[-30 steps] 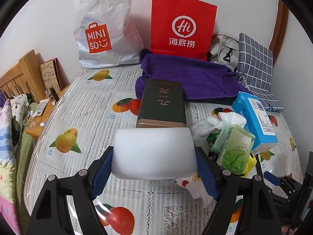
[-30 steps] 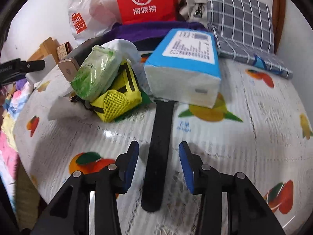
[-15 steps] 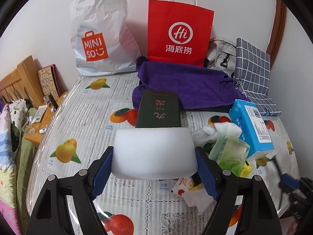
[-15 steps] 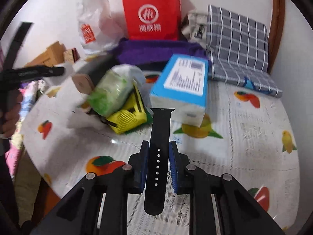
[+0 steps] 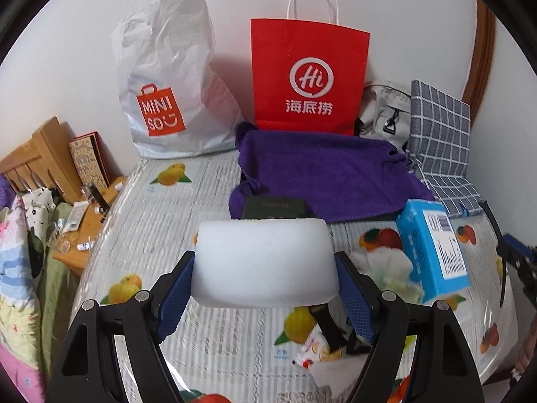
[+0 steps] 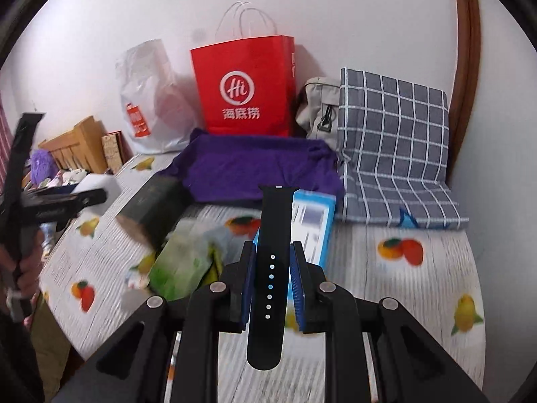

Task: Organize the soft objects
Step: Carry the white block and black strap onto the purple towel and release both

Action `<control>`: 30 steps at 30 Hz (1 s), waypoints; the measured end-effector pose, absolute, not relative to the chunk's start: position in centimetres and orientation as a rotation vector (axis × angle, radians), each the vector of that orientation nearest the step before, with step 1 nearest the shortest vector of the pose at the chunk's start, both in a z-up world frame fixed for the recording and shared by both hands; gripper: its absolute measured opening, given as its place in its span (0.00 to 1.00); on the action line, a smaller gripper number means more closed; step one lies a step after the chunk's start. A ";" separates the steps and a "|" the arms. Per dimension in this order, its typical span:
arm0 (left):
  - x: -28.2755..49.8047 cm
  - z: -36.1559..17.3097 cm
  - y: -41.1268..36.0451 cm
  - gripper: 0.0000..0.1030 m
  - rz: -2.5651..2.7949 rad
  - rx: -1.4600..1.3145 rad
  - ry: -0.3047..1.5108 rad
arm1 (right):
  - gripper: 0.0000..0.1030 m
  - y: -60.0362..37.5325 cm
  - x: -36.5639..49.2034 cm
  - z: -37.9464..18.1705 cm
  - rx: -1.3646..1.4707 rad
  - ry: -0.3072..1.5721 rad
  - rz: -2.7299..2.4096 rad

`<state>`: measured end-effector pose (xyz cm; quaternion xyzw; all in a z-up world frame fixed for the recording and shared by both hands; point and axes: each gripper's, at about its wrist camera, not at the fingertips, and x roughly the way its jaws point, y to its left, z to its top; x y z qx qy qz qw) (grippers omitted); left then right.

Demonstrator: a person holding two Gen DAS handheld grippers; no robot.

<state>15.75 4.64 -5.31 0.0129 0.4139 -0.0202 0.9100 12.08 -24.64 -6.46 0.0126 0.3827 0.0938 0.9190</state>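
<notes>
My left gripper (image 5: pixel 265 265) is shut on a white foam sponge (image 5: pixel 265 262) and holds it above the table. The sponge also shows at the left of the right wrist view (image 6: pixel 97 184). My right gripper (image 6: pixel 272 268) is shut on a black watch strap (image 6: pixel 273 252) and holds it lifted, pointing forward. A purple towel (image 5: pixel 329 174) lies spread at the back of the table; it also shows in the right wrist view (image 6: pixel 248 168).
A blue tissue pack (image 5: pixel 436 248), a green wipes pack (image 6: pixel 181 262), a dark box (image 6: pixel 154 205) and small packets (image 5: pixel 315 346) lie on the fruit-print tablecloth (image 5: pixel 167 221). A red paper bag (image 5: pixel 308 77), white Miniso bag (image 5: pixel 167 84), grey bag (image 6: pixel 319 107) and checked cushion (image 6: pixel 392 147) stand behind.
My right gripper closed on the black watch strap and lifted it off the table. My left gripper rose with the sponge and moved toward the towel.
</notes>
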 end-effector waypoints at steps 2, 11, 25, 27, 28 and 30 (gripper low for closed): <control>16.7 -5.0 4.7 0.77 -0.023 0.035 0.854 | 0.20 -24.8 14.0 -6.3 0.039 0.787 0.192; 21.2 -5.6 3.4 0.77 -0.003 0.058 0.867 | 0.20 -24.9 20.8 -6.7 0.047 0.800 0.200; 29.7 -8.0 1.9 0.77 -0.025 0.038 0.916 | 0.20 -25.5 29.5 -9.2 0.058 0.850 0.204; 30.9 -8.4 1.9 0.77 -0.022 0.040 0.929 | 0.20 -25.4 30.8 -9.6 0.059 0.862 0.212; 31.7 -8.6 1.9 0.77 -0.021 0.043 0.938 | 0.20 -25.4 31.3 -9.7 0.059 0.866 0.215; 33.0 -9.0 1.9 0.77 -0.013 0.046 0.951 | 0.20 -25.2 32.4 -10.1 0.055 0.877 0.223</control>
